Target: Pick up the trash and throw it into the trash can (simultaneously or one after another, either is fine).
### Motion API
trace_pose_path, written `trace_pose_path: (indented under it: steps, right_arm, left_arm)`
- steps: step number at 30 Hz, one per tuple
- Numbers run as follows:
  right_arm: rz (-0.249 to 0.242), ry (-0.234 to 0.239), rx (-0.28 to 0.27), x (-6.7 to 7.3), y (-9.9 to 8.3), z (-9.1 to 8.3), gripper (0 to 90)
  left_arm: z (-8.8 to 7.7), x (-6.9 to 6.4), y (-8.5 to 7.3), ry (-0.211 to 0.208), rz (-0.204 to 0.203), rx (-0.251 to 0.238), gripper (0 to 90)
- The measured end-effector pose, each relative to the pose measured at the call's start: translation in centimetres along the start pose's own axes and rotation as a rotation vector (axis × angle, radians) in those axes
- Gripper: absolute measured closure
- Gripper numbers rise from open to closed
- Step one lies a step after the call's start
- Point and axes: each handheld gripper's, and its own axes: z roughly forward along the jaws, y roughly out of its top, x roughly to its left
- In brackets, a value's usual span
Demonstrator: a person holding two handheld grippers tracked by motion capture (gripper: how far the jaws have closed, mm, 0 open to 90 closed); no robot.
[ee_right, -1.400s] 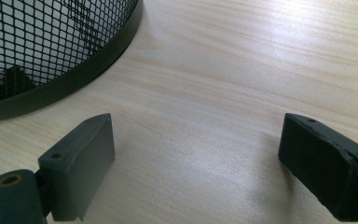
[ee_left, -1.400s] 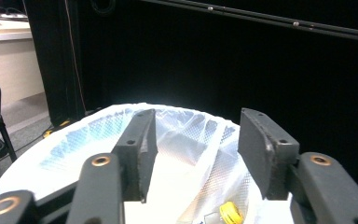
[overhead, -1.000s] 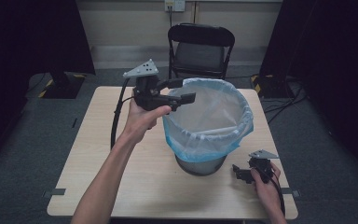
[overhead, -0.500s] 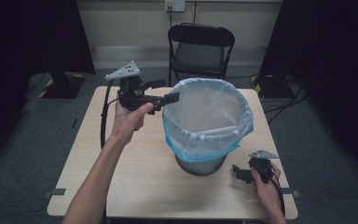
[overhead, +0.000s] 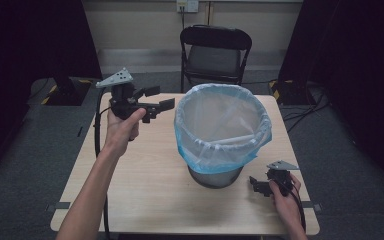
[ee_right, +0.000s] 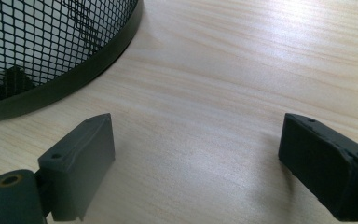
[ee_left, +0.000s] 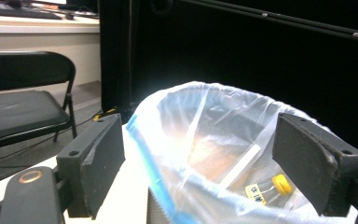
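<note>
A black mesh bin lined with a clear, blue-edged bag [overhead: 200, 150] stands on the table. Through the bag [ee_left: 205, 121] a small bottle with a yellow cap [ee_left: 268, 190] lies at the bin's bottom. My left gripper [overhead: 161, 98] hangs level just left of the bin's rim and points at it. Its jaws have just been opening and now stand open [ee_left: 198, 140] with nothing between them. My right gripper [overhead: 255, 184] rests low on the table by the bin's right base. It is open [ee_right: 196, 140] over bare wood, with the mesh wall [ee_right: 51, 37] at its left.
The light wooden table [overhead: 145, 180] has free room left of and in front of the bin. A black folding chair [overhead: 215, 50] stands behind the table's far edge. Dark curtains hang at both sides, and cables lie on the floor.
My left gripper has drawn back leftward from the bin's rim and sunk a little, with its jaws spread wider. The right gripper has not moved.
</note>
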Motion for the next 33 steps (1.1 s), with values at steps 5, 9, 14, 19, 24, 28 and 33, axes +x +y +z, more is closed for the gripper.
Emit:
trace_pose_path:
  steps: [5, 9, 14, 19, 24, 28, 33]
  right_arm:
    - [0.000, 0.000, 0.000, 0.0, 0.0, 0.0, 9.6]
    - [0.000, 0.000, 0.000, 0.0, 0.0, 0.0, 9.6]
    - [0.000, 0.000, 0.000, 0.0, 0.0, 0.0, 9.6]
    - [0.000, 0.000, 0.000, 0.0, 0.0, 0.0, 9.6]
    - [-0.001, 0.000, 0.000, 0.0, 0.0, 0.0, 9.6]
    - [0.000, 0.000, 0.000, 0.0, 0.0, 0.0, 9.6]
    - [0.000, 0.000, 0.000, 0.0, 0.0, 0.0, 9.6]
  left_arm:
    - [-1.1, 0.5, -1.6, 0.045, 0.007, 0.004, 18.0]
    - [-1.8, 0.9, -2.3, 0.070, 0.005, 0.013, 18.0]
    - [-3.3, 1.6, -3.2, 0.114, -0.010, 0.019, 16.9]
    - [-4.5, 2.0, -4.1, 0.136, -0.015, 0.036, 16.4]
    - [-5.2, 2.1, -5.9, 0.166, 0.002, 0.077, 16.0]
    - [-5.7, 2.4, -7.0, 0.183, -0.007, 0.099, 16.0]
    - [-6.4, 2.6, -9.0, 0.215, -0.008, 0.128, 15.9]
